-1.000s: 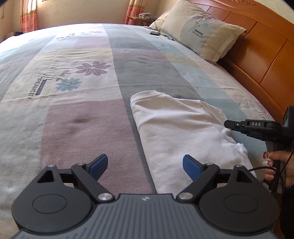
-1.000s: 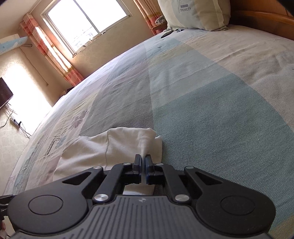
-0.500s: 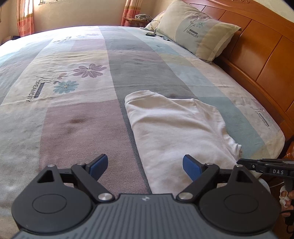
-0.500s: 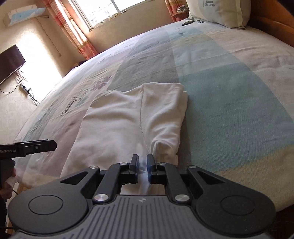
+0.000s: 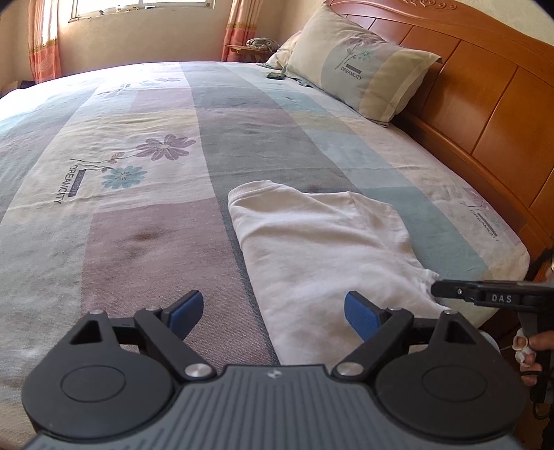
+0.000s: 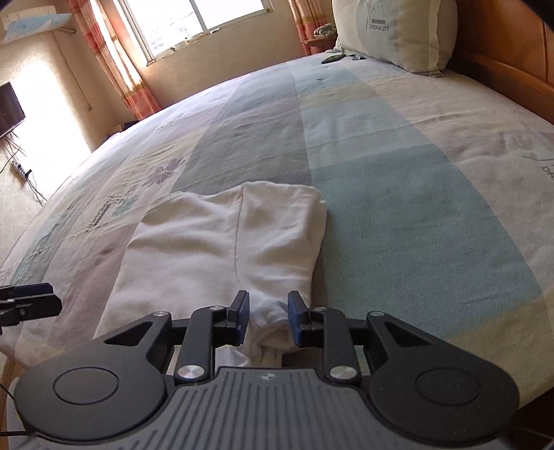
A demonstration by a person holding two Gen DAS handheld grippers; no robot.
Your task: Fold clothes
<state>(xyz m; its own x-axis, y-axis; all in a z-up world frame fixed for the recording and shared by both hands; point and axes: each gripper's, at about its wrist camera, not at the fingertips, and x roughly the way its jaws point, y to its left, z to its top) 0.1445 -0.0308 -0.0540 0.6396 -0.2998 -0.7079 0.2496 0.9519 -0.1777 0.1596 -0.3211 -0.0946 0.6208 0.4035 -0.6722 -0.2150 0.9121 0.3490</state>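
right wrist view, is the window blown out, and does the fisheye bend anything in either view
Right wrist view: the window is washed out to white, with glare on the wall beside the tv; the bed bulges like a dome. Left wrist view: light is evener, the white shirt is sharp, and the headboard curves.

a bed point(image 5: 145, 242) in a patchwork floral sheet — a folded white garment point(image 5: 322, 242) near its edge, a pillow point(image 5: 360, 72) (by the headboard).
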